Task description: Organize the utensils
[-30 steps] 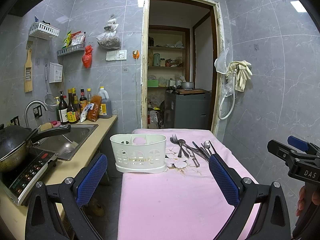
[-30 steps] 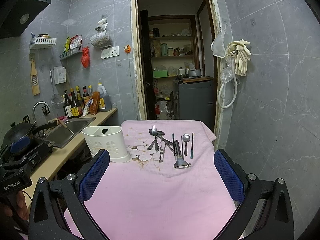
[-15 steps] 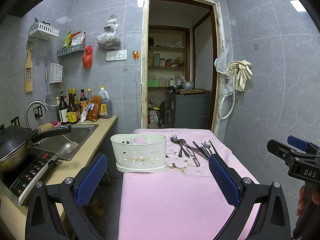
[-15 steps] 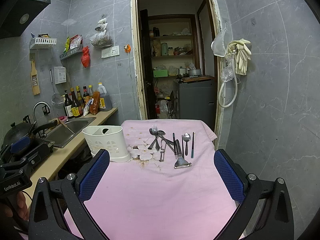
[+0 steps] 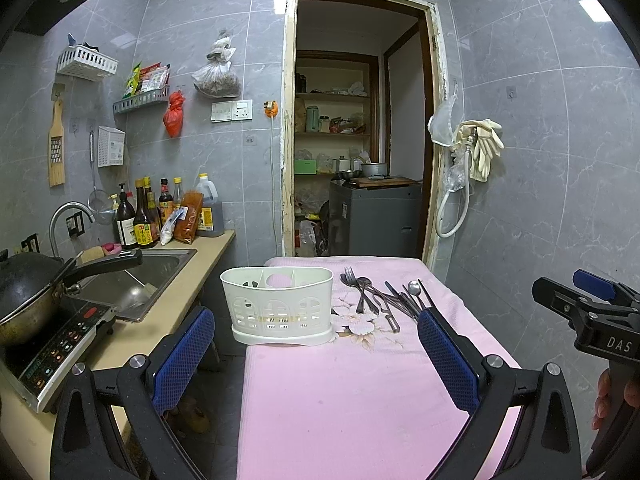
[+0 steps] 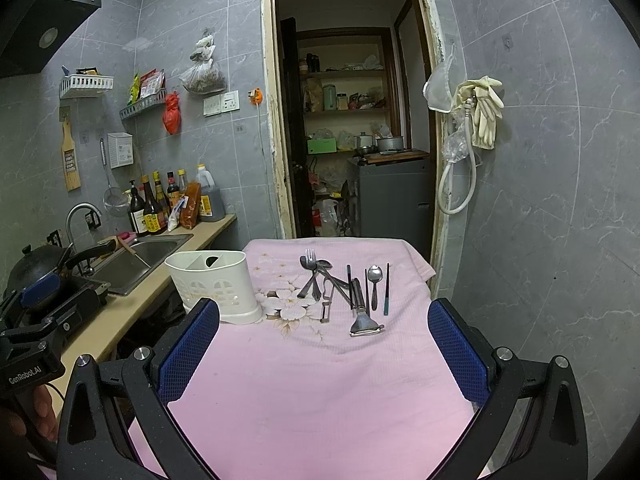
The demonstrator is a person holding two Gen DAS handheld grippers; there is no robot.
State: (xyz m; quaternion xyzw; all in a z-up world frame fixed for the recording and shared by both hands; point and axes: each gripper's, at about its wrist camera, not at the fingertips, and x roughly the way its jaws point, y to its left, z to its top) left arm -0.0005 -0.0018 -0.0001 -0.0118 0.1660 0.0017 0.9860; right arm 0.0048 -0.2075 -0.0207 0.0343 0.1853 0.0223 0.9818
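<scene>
Right wrist view: steel utensils (image 6: pixel 344 286) on pink woven cloth (image 6: pixel 320 380).
Holder (image 6: pixel 212 284): white perforated plastic, oval.
Left gripper (image 5: pixel 316 360): jaws apart, empty.
Right gripper (image 6: pixel 324 354): jaws apart, empty.

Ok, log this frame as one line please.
phase: pre-grasp | left tongs: open, empty | right tongs: open, empty | utensils: on pink cloth | caddy: nothing visible inside

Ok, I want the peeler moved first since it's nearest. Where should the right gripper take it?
Probably by the straight handle of the peeler, coming from above with the fingers across it. It lies flat on the pink cloth, its wide blade head toward the camera. The right gripper is open.
</scene>
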